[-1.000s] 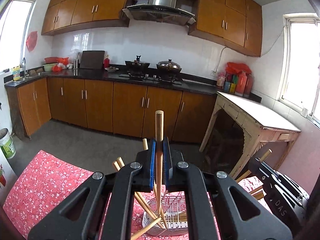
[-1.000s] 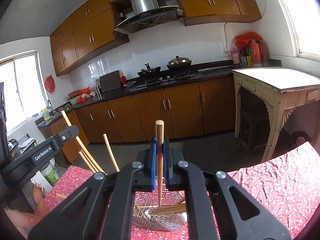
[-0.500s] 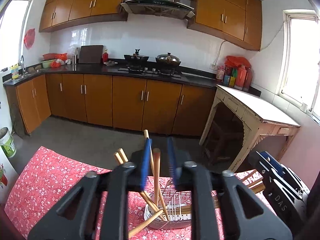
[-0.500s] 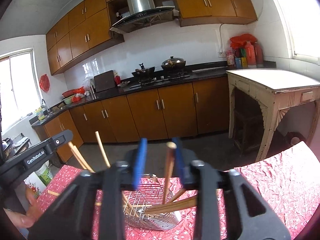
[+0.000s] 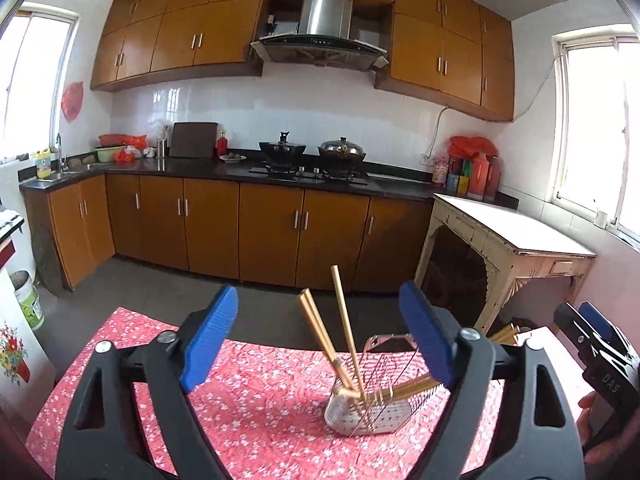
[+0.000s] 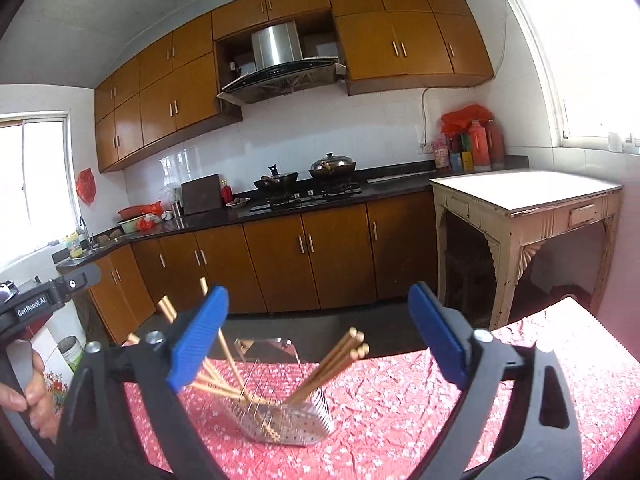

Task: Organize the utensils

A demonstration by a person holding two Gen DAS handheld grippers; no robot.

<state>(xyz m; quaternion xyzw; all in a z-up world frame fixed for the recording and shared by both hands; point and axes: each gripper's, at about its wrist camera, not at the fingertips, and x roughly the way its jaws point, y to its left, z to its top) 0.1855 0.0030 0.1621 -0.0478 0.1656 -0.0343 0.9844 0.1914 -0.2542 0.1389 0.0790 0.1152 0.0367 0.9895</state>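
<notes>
Now both grippers' fingers are opening (nothing between them) before the chopstick basket (image 5: 370, 408).

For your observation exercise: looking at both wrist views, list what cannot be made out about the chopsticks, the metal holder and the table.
- Chopsticks: exact count unclear in both views; they overlap, and the right gripper's blue pad hides some.
- Metal holder: its inner compartments, blurred behind wires and sticks in the right wrist view.
- Red floral tablecloth: near part hidden by the left gripper in the left wrist view.
- Table under the cloth: fully covered.
</notes>
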